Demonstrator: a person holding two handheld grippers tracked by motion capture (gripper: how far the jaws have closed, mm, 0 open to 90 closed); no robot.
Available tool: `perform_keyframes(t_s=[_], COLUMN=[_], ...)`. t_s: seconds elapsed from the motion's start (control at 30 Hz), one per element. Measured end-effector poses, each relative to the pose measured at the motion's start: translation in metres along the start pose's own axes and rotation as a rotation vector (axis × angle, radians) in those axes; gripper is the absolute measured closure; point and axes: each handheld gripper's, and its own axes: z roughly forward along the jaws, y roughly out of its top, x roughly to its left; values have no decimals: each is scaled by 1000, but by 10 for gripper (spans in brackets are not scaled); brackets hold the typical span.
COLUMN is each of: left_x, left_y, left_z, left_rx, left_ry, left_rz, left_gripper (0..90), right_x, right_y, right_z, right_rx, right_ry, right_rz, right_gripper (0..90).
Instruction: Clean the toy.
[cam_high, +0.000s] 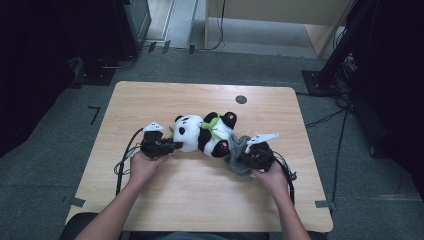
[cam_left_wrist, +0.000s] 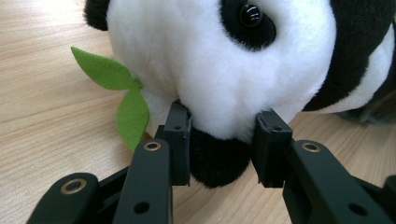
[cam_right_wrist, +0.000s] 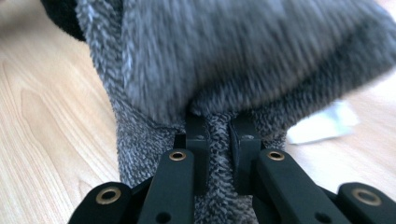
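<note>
Plush panda (cam_high: 200, 132) lengthwise left-right | left jaws clamp ear | right jaws pinch grey cloth (cam_high: 239, 150)

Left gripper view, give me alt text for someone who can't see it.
The left gripper is clamped on a black ear of a plush panda lying on a wooden table. The panda's white head and one glossy black eye sit above the gripper, and two green felt leaves stick out beside the head.
</note>
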Motion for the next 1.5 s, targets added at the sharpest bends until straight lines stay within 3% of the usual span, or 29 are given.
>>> perform_keyframes(t_s=[0.2, 0.33, 0.5, 0.67, 0.87, 1.0, 1.07, 1.23, 1.4, 1.5], left_x=[-2, -3, -4, -5, -6, -6, -4, -3, -3, -2], left_y=[1, 0, 0, 0, -1, -1, -1, -1, -1, -1], left_z=[0, 0, 0, 0, 1, 0, 0, 1, 1, 1], left_rx=[6, 9, 9, 13, 25, 27, 25, 25, 26, 25], left_ry=[13, 16, 20, 13, 14, 10, 4, 0, -1, -6], left_rz=[25, 27, 29, 32, 46, 44, 33, 26, 16, 5], left_gripper=[639, 637, 636, 636, 638, 639, 639, 638, 638, 638], right_x=[-3, 3, 15, 32, 41, 29, 19, 11, 13, 13], right_y=[6, 22, 39, 52, 47, 36, 24, 15, 13, 10], right_z=[-43, -63, -69, -56, -28, -26, -22, -13, -5, 3], right_rx=[-188, -286, -304, -263, -142, -163, -104, -97, -52, 4], right_ry=[-3, 6, 34, 54, -6, 23, -3, 35, 34, 23], right_rz=[39, 15, -26, -81, -159, -116, -88, -54, -64, -70], right_gripper=[819, 819, 819, 818, 818, 819, 820, 819, 819, 819])
